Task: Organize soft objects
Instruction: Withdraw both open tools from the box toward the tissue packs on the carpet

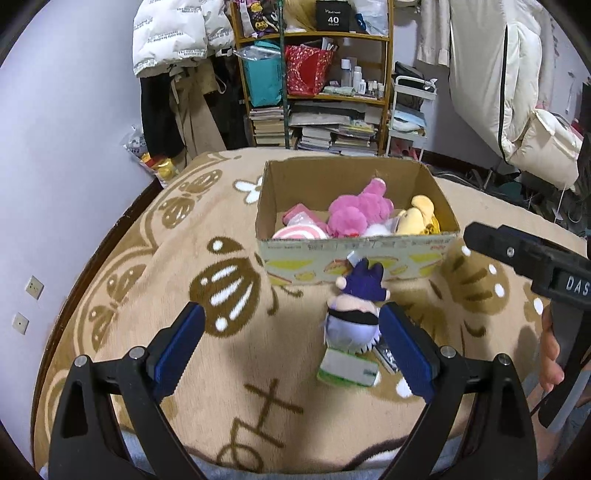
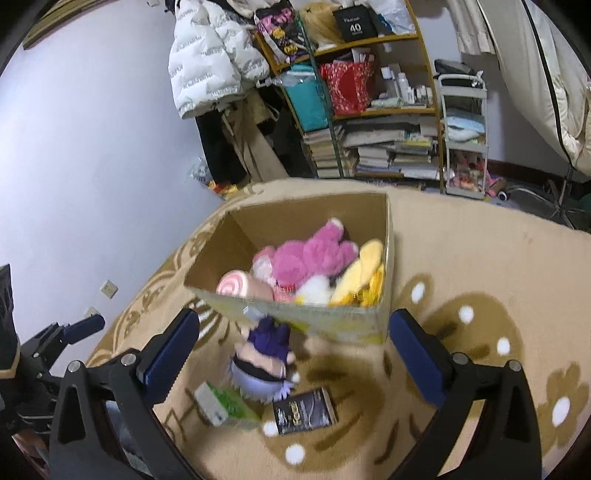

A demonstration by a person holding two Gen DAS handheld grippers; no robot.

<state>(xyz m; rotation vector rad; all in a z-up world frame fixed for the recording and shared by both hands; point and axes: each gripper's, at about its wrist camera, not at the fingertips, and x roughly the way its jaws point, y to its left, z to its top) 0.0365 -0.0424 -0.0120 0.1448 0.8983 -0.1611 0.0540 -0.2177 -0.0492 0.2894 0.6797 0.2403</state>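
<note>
A cardboard box (image 1: 354, 254) (image 2: 306, 317) stands on the patterned blanket and holds a pink plush (image 1: 356, 212) (image 2: 310, 254), a yellow plush (image 1: 419, 218) (image 2: 360, 273) and a pink swirl roll (image 1: 299, 233) (image 2: 242, 286). A small doll with purple clothes and pale lilac hair (image 1: 352, 314) (image 2: 264, 365) lies on the blanket in front of the box. My left gripper (image 1: 291, 343) is open, its right finger beside the doll. My right gripper (image 2: 295, 350) is open above the doll and also shows in the left wrist view (image 1: 517, 254).
A green-and-white packet (image 1: 349, 369) (image 2: 225, 402) and a black packet (image 2: 304, 410) lie by the doll's head. Beyond the bed are a cluttered bookshelf (image 1: 325, 85), hanging coats (image 1: 173, 33) and a white trolley (image 2: 465, 136). The blanket edge drops off at the left.
</note>
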